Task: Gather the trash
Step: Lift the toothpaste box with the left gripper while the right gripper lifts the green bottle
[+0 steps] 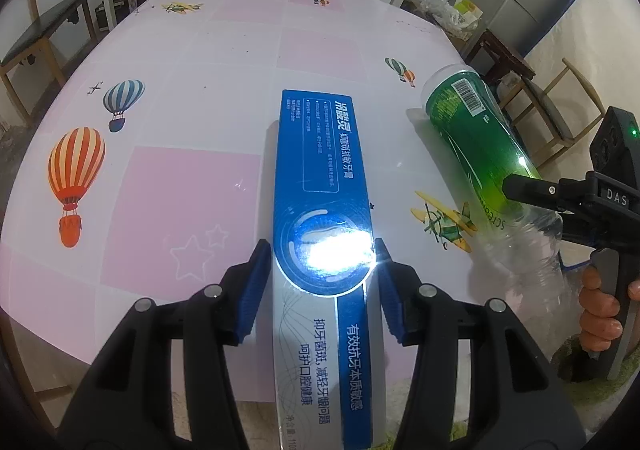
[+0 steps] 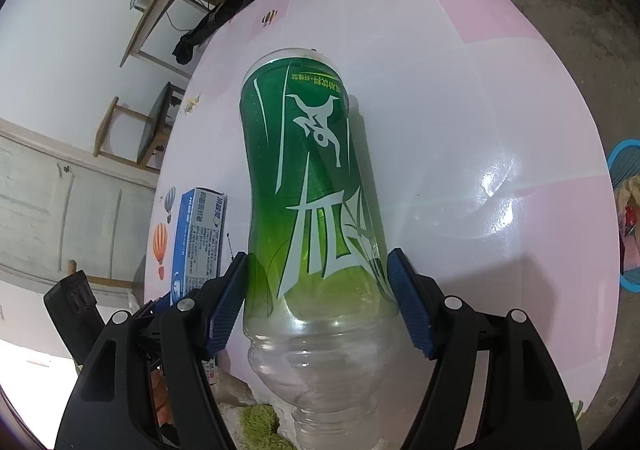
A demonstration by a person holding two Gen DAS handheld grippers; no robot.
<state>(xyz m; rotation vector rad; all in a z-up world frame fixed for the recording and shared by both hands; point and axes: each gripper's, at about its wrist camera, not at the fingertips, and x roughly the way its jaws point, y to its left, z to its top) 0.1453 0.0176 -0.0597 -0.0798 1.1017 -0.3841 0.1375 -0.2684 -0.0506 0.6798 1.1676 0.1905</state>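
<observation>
Both pieces of trash look gripped: the left gripper is clamped on the blue toothpaste box, the right gripper on the empty green-labelled bottle, at the table's near edge, so lifting clear toward a bin seems next.

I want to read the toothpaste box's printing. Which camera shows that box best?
The left wrist view: the blue toothpaste box runs up the middle of the picture between the left gripper pads, its top face legible apart from a glare patch. The right wrist view shows only a small part at the left, beside the green bottle.
</observation>
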